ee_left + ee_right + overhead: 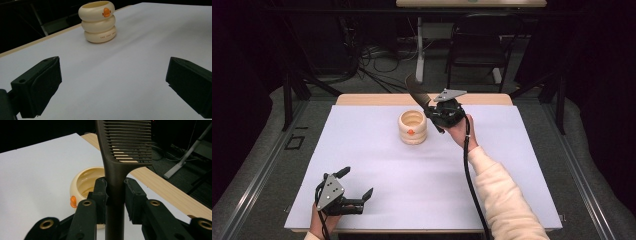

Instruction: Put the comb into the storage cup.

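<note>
A cream ringed cup point(412, 127) with an orange mark stands upright on the white sheet, toward the far middle; I also see it as the cup point(98, 21) and from above as the cup point(85, 183). My right gripper point(436, 111) hovers just right of the cup, shut on the handle of a dark brown comb point(417, 91) whose toothed end points up and away. In the right gripper view the comb point(117, 167) rises between the right gripper's point(115, 192) pads. My left gripper point(357, 185) rests near the front left corner, open and holding nothing, its black fingers point(37, 85) wide apart.
The white sheet point(512, 175) covers a wooden table point(372, 99) whose far edge shows. Behind it stand a black chair point(477, 45), a white table leg point(419, 50) and cables on the floor. A cable point(472, 185) trails along the right forearm.
</note>
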`<state>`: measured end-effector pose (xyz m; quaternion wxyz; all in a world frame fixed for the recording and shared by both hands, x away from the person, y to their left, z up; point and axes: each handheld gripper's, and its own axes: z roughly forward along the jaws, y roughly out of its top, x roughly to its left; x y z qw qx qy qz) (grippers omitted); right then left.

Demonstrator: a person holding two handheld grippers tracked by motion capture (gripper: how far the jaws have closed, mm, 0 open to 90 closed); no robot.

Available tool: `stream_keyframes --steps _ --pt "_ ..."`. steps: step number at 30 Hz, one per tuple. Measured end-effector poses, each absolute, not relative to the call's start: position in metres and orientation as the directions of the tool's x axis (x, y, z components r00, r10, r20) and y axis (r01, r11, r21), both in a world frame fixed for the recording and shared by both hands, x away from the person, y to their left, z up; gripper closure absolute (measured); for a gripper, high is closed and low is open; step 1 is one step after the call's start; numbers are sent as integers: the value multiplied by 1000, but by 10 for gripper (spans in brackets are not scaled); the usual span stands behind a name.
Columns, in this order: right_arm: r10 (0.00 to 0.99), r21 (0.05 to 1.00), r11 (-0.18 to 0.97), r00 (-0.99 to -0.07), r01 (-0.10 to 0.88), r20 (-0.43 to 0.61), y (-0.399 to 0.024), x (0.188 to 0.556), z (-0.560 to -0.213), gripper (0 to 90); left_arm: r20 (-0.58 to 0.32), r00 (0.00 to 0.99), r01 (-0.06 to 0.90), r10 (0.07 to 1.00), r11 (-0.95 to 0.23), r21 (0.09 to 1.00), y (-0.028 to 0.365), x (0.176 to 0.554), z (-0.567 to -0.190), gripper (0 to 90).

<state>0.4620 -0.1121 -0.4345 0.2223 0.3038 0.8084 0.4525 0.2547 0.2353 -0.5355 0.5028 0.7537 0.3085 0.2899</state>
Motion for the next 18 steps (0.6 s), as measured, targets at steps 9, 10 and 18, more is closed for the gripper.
stream_keyframes --steps 9,10,18 --pt "697 880 387 -712 274 -85 -108 464 -434 726 126 642 173 756 -303 937 235 254 -535 4" --pt "698 883 384 -712 272 -84 -107 464 -434 726 126 642 173 756 -303 937 235 254 -535 4" --pt "698 893 376 -710 247 -97 -99 465 -429 726 124 642 175 756 -302 937 235 254 -535 4"
